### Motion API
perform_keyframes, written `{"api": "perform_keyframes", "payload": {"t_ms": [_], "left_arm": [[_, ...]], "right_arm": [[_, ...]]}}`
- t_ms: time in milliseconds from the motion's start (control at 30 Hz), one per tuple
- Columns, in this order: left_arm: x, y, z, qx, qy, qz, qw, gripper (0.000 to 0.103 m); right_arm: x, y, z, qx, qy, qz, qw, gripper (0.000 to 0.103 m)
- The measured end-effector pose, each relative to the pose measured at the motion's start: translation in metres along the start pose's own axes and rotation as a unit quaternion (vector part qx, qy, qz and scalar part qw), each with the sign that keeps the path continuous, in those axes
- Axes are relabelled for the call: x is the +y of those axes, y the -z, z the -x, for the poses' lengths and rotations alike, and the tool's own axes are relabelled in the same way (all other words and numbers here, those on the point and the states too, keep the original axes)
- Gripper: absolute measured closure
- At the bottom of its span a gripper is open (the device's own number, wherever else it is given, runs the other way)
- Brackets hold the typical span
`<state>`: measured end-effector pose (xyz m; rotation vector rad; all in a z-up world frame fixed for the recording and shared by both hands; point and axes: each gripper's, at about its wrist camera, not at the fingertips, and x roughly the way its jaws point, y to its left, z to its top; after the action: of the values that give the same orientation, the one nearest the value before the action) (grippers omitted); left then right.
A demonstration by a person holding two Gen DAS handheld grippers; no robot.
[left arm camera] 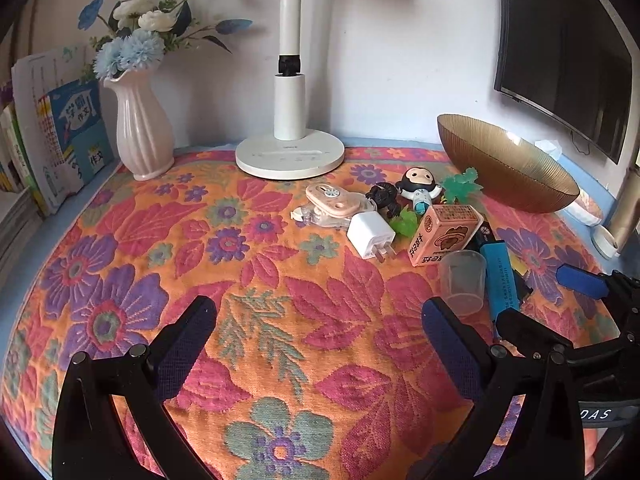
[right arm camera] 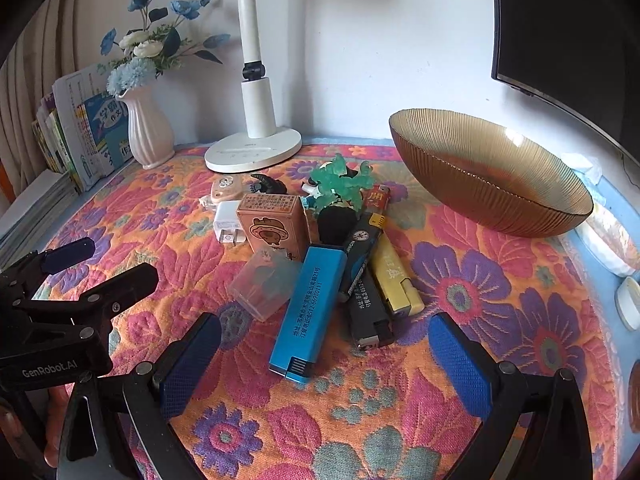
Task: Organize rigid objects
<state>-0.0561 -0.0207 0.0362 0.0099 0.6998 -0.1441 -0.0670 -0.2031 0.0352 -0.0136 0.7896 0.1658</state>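
A pile of small objects lies on the floral cloth: a blue lighter [right arm camera: 310, 308], a black lighter [right arm camera: 366, 300], a yellow lighter [right arm camera: 394, 278], a clear plastic cup [right arm camera: 266, 284] on its side, a pink box [right arm camera: 274, 222], a white charger [right arm camera: 228, 226], a green toy [right arm camera: 340, 180]. An amber glass bowl [right arm camera: 492, 176] stands empty at the right rear. My right gripper [right arm camera: 324, 348] is open, just in front of the blue lighter. My left gripper [left arm camera: 320, 320] is open and empty, left of the cup [left arm camera: 462, 282], box [left arm camera: 444, 234] and charger [left arm camera: 370, 236].
A white lamp base [left arm camera: 290, 156] and a pink vase [left arm camera: 142, 128] with blue flowers stand at the back. Books [left arm camera: 64, 136] lean at the left. A dark monitor [left arm camera: 568, 48] hangs at the right. A figurine [left arm camera: 418, 188] and a tape dispenser [left arm camera: 330, 206] lie in the pile.
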Motion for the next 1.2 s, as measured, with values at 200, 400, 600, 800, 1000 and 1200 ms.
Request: {"api": "perform_keyframes", "payload": {"t_ms": [200, 400, 600, 800, 1000, 1200], "left_arm": [[0.0006, 0.0000, -0.0001, 0.001, 0.000, -0.001, 1.0000, 0.001], [-0.0002, 0.0009, -0.0016, 0.003, -0.003, -0.004, 1.0000, 0.001], [-0.0004, 0.0022, -0.0032, 0.007, -0.003, -0.005, 1.0000, 0.001], [0.0000, 0.0024, -0.0029, 0.007, -0.002, -0.005, 1.0000, 0.001], [-0.0003, 0.0020, -0.0028, 0.006, -0.001, -0.003, 1.0000, 0.001], [-0.0001, 0.0013, -0.0026, 0.006, 0.000, 0.000, 1.0000, 0.001]], "right_arm": [[0.0000, -0.0003, -0.0006, 0.001, -0.001, 0.000, 1.000, 0.000], [0.0006, -0.0001, -0.0005, 0.001, 0.000, 0.000, 1.000, 0.000], [0.0006, -0.0003, -0.0006, 0.002, 0.000, 0.000, 1.000, 0.000], [0.0017, 0.0012, -0.0009, 0.004, 0.001, -0.001, 1.000, 0.000], [0.0006, 0.0007, -0.0027, 0.007, 0.001, -0.004, 1.000, 0.000], [0.0003, 0.0004, -0.0035, 0.009, 0.001, -0.004, 1.000, 0.000]]}}
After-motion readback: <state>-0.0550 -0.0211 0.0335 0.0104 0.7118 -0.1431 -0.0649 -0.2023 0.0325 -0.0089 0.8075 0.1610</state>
